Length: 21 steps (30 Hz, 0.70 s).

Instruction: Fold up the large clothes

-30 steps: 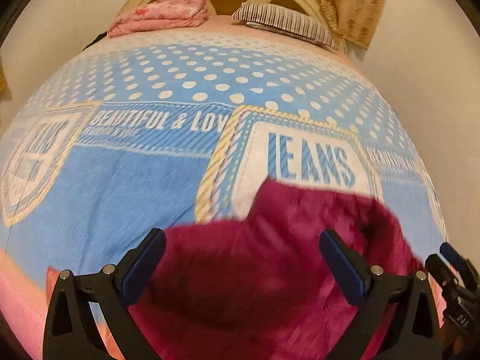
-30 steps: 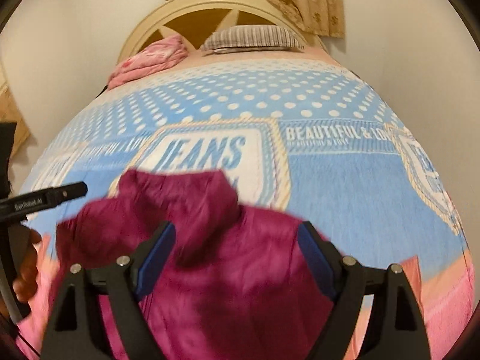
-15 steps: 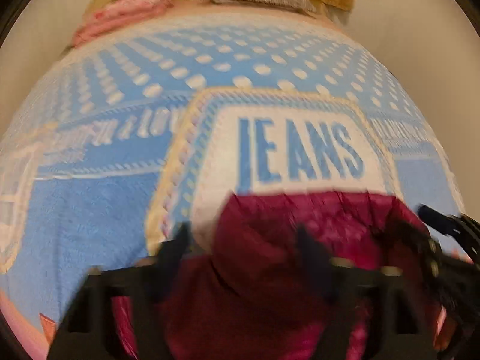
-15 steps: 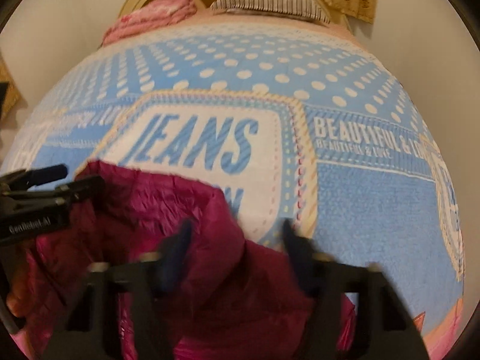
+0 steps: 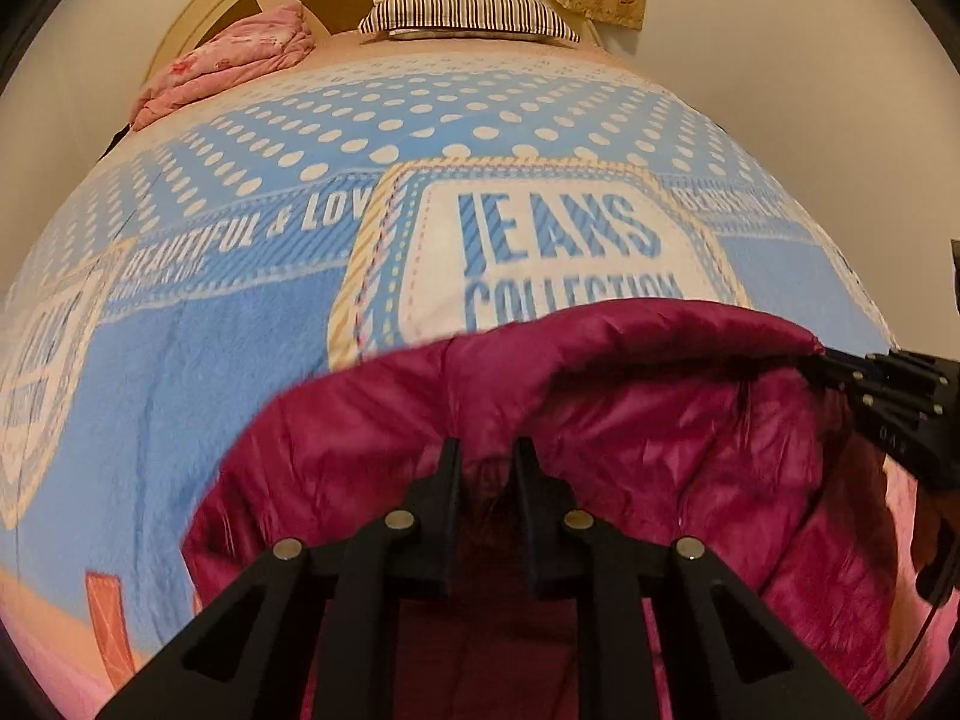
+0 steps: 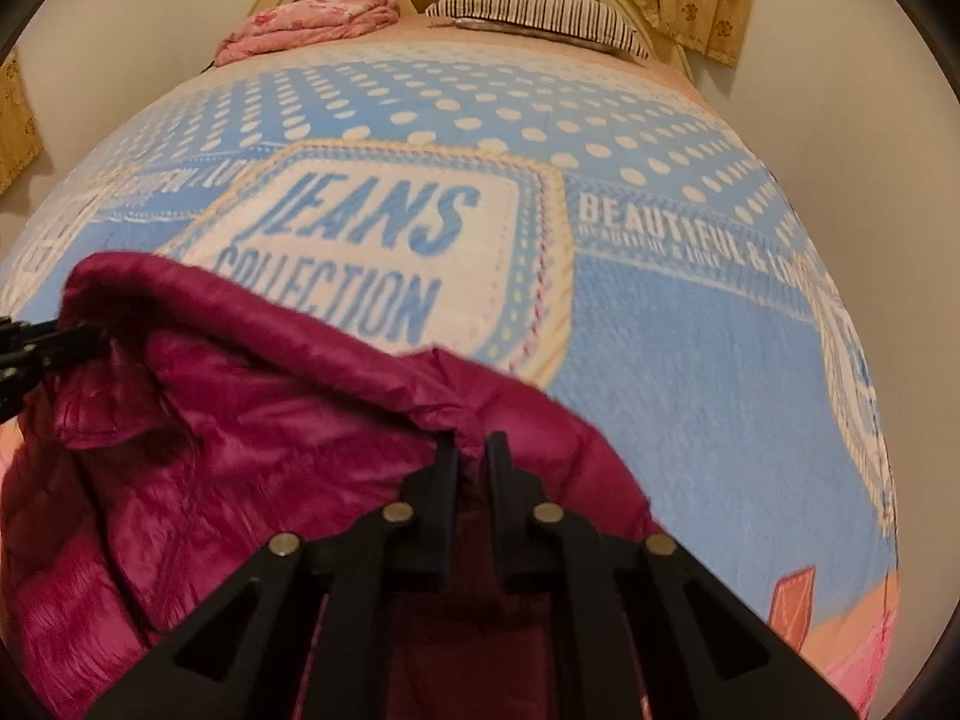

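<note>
A shiny magenta puffer jacket [image 5: 660, 408] lies bunched at the near end of a bed, and shows in the right wrist view [image 6: 240, 420] too. My left gripper [image 5: 485, 450] is shut on its raised edge. My right gripper [image 6: 471, 444] is shut on the same edge further right. Each gripper shows in the other's view: the right one [image 5: 888, 390] at the right rim, the left one [image 6: 42, 348] at the left rim. The jacket's edge is lifted between them, above the blanket.
The bed is covered by a blue blanket [image 5: 240, 360] with white dots and a "JEANS COLLECTION" patch [image 6: 384, 240]. A striped pillow [image 5: 468, 15] and a folded pink quilt [image 5: 228, 66] lie at the headboard. Walls flank the bed on both sides.
Both grippers were open above the jacket a second ago. They have closed on its edge and lifted it, and more of the patch lettering shows.
</note>
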### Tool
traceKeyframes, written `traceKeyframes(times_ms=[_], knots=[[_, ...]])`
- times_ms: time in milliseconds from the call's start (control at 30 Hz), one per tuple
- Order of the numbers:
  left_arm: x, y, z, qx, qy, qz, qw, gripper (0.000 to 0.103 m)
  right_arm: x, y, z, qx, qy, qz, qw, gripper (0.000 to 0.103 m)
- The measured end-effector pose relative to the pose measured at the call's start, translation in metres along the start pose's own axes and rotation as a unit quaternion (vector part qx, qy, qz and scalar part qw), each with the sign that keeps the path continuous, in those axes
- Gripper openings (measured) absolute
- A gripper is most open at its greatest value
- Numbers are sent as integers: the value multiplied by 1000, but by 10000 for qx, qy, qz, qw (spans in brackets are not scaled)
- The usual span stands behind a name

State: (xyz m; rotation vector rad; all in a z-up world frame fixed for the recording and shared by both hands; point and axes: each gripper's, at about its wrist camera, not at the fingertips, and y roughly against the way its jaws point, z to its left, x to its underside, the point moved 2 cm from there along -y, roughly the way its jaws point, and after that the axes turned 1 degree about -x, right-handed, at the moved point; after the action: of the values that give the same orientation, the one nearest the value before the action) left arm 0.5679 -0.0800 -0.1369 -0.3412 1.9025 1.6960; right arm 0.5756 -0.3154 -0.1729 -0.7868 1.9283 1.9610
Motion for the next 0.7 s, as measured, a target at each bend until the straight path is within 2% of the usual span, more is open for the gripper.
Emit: traceKeyframes(times_ms=[167, 267, 333, 433, 467, 500, 533, 567, 633, 700], knots=[[26, -18, -3, -136, -153, 100, 9997, 16, 19, -8, -3, 49, -10, 59, 10000, 9], [30, -17, 0, -141, -47, 46, 9999, 16, 26, -11, -1, 106, 41, 47, 9999, 9], [28, -6, 2, -121, 46, -54, 9999, 17, 29, -11, -1, 137, 76, -8, 9999, 9], [22, 27, 3, 76, 133, -517, 9985, 22, 30, -12, 0, 175, 127, -78, 9997, 9], [18, 40, 3, 154, 161, -711, 9972, 34, 31, -12, -1, 172, 128, -87, 9997, 9], [15, 50, 3, 198, 187, -893, 9956, 55, 31, -13, 0, 168, 123, -83, 9997, 9], [10, 63, 4, 172, 256, -1140, 9930, 65, 31, -13, 0, 170, 124, -82, 9997, 9], [5, 71, 6, 111, 351, -1352, 9901, 81, 32, -13, 0, 167, 122, -86, 9997, 9], [-8, 81, 7, 98, 479, -1633, 9854, 83, 32, -16, 0, 163, 126, -92, 9997, 9], [-21, 72, 3, 87, 527, -1542, 9866, 83, 34, -17, 0, 157, 118, -97, 9998, 9]])
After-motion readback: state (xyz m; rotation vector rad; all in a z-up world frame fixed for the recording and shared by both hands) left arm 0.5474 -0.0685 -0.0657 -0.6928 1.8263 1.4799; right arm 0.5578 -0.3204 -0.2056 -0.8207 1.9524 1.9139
